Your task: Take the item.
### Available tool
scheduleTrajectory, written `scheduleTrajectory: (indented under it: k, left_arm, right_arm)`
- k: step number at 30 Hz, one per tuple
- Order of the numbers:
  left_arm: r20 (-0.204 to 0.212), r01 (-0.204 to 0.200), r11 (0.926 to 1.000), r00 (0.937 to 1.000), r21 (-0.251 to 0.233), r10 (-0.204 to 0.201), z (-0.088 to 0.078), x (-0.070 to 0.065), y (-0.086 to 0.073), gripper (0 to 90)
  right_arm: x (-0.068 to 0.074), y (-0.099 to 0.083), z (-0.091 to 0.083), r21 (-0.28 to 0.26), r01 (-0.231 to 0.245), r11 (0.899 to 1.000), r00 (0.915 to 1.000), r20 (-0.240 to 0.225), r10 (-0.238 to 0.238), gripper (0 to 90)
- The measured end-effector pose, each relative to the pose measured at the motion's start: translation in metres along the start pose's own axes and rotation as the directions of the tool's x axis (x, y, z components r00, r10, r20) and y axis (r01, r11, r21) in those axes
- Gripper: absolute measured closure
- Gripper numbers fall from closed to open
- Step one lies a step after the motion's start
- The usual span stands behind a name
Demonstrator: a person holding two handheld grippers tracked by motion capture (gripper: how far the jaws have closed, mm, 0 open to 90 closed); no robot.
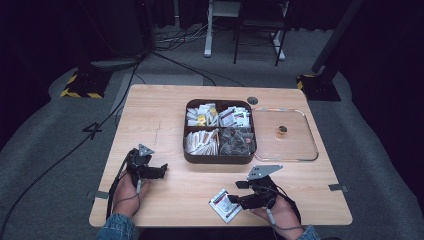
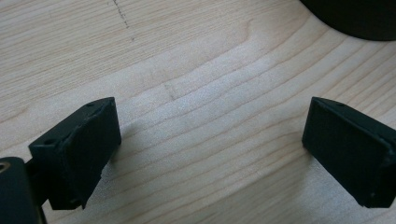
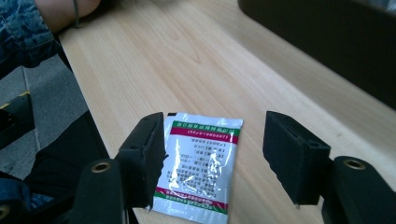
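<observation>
The right gripper hangs low over the near edge of the worktop with its jaws released: in the right gripper view a white sachet with green and red bands lies flat on the wood between the two black pads, touched by neither. The left gripper rests at the near left of the worktop, jaws spread wide over bare wood. At the middle of the worktop stands a dark brown tray with four compartments, all filled with small packets. Just to its right, touching or nearly so, lies a clear lid flat on the wood, a small brown knob at its centre.
</observation>
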State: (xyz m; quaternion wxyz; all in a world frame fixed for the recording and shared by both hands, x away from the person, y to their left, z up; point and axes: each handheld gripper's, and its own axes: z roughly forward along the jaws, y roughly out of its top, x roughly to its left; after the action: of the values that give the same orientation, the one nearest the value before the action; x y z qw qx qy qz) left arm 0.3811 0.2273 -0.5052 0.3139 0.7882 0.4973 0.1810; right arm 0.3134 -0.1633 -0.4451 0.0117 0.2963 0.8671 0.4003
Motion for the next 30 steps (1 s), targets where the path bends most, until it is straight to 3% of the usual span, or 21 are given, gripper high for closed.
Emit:
scheduleTrajectory:
  k: [6,12,14,22,25,30]
  left_arm:
    - [0.000,0.000,1.0000,1.0000,0.000,0.000,0.000,0.000,0.000,4.7]
    - [0.000,0.000,1.0000,1.0000,0.000,0.000,0.000,0.000,0.000,4.6]
    - [0.000,0.000,1.0000,1.0000,0.000,0.000,0.000,0.000,0.000,4.6]
    - [-0.001,0.000,1.0000,1.0000,0.001,0.000,0.000,0.000,0.000,4.7]
    - [-0.001,0.000,1.0000,1.0000,0.001,0.000,0.000,0.000,0.000,4.6]
    - [-0.002,-0.001,1.0000,1.0000,0.000,0.001,0.000,0.000,0.000,4.6]
  right_arm:
    - [-0.011,0.005,-0.019,-0.048,0.011,0.999,0.9988,0.047,-0.009,36.5]
    - [-0.025,0.004,-0.039,-0.082,0.027,0.996,0.9921,0.125,-0.017,35.5]
    - [-0.033,0.001,-0.046,-0.081,0.043,0.996,0.9855,0.167,-0.029,35.3]
    - [-0.053,-0.010,-0.057,-0.067,0.040,0.997,0.9680,0.250,-0.022,35.2]
    - [-0.064,-0.019,-0.059,-0.055,0.021,0.998,0.9620,0.273,-0.005,35.1]
    - [-0.086,-0.041,-0.057,-0.034,-0.050,0.998,0.9496,0.308,0.059,34.4]
